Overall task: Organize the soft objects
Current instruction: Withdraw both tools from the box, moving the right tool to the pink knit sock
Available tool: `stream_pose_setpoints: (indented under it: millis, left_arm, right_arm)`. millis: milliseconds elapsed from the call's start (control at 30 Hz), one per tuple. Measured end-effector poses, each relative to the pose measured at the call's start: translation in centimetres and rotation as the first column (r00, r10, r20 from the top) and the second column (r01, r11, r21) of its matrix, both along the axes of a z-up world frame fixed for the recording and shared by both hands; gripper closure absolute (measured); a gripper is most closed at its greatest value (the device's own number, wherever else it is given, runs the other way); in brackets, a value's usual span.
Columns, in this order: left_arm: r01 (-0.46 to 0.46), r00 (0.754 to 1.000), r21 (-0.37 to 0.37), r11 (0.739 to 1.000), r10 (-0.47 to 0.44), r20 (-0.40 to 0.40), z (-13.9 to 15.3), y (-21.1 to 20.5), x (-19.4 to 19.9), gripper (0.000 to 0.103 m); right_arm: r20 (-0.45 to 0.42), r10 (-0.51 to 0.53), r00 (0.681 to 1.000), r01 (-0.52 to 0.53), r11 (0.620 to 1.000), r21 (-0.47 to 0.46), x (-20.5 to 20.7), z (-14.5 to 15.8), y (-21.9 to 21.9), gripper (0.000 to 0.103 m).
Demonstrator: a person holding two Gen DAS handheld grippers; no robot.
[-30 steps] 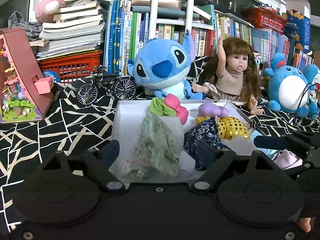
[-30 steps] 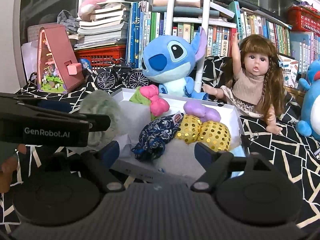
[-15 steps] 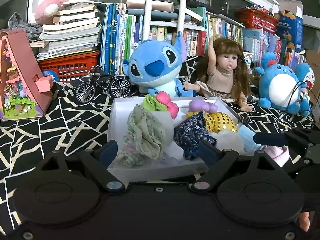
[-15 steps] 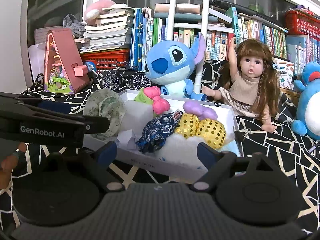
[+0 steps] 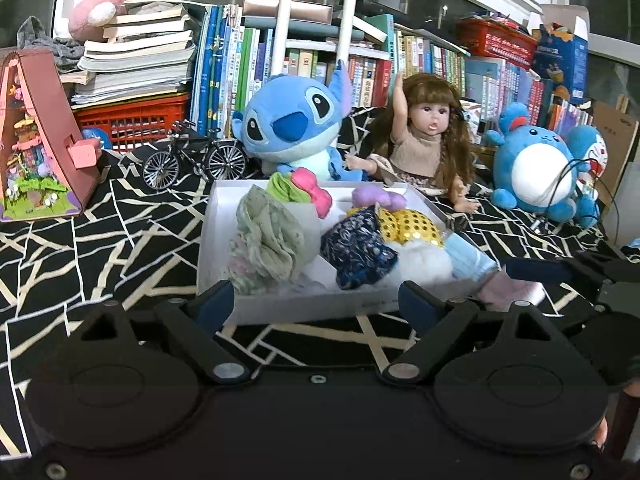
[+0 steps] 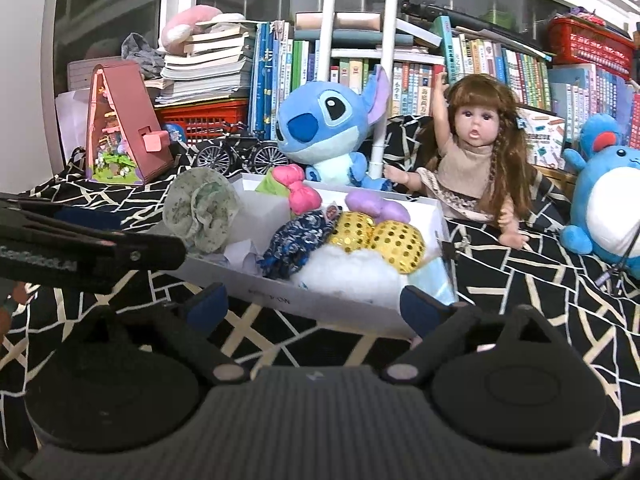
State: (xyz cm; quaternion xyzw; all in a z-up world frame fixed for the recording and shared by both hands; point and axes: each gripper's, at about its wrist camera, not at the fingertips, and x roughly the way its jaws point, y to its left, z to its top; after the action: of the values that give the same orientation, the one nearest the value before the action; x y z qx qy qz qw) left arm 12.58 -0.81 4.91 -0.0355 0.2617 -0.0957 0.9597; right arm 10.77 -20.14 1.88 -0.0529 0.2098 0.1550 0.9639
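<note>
A white box [image 5: 304, 307] [image 6: 320, 308] on the black patterned cloth holds soft items: a green floral cloth [image 5: 268, 240] [image 6: 202, 210], a navy floral pouch [image 5: 358, 250] [image 6: 298, 242], gold sequin balls [image 5: 410, 226] [image 6: 394, 240], a pink and green bow [image 5: 308, 194] [image 6: 298, 188], a purple bow [image 5: 378, 200] [image 6: 376, 210], white fluff [image 5: 424, 262] [image 6: 352, 270] and a light blue mask [image 5: 470, 260]. My left gripper [image 5: 316, 304] is open and empty in front of the box. My right gripper [image 6: 314, 304] is open and empty, also in front of it.
A Stitch plush [image 5: 296, 128], a doll [image 5: 424, 140] and a blue round plush [image 5: 536, 168] sit behind the box. A toy bicycle [image 5: 196, 158] and a pink toy house [image 5: 36, 152] stand at the left. Bookshelves line the back. A pink item [image 5: 508, 292] lies right of the box.
Both grippers have drawn back from the box, which now sits farther off. The green floral cloth has settled into the box's left side.
</note>
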Motion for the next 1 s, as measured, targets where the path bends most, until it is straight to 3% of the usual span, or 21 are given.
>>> stream_pose_setpoints:
  millis: [833,1000]
  left_arm:
    - [0.162,0.984,0.022,0.987,-0.160,-0.083,-3.9,-4.3,-7.9,0.013]
    - [0.219,0.969,0.014,0.976,-0.215,-0.118,-4.7,-5.2,-8.8,0.020]
  right_arm:
    - [0.051,-0.167,0.985,0.170,0.984,-0.046,-1.9,-1.9,-4.7,0.000]
    - [0.024,-0.172,0.985,0.173,0.983,-0.052,-1.3,-2.6,-5.2,0.000]
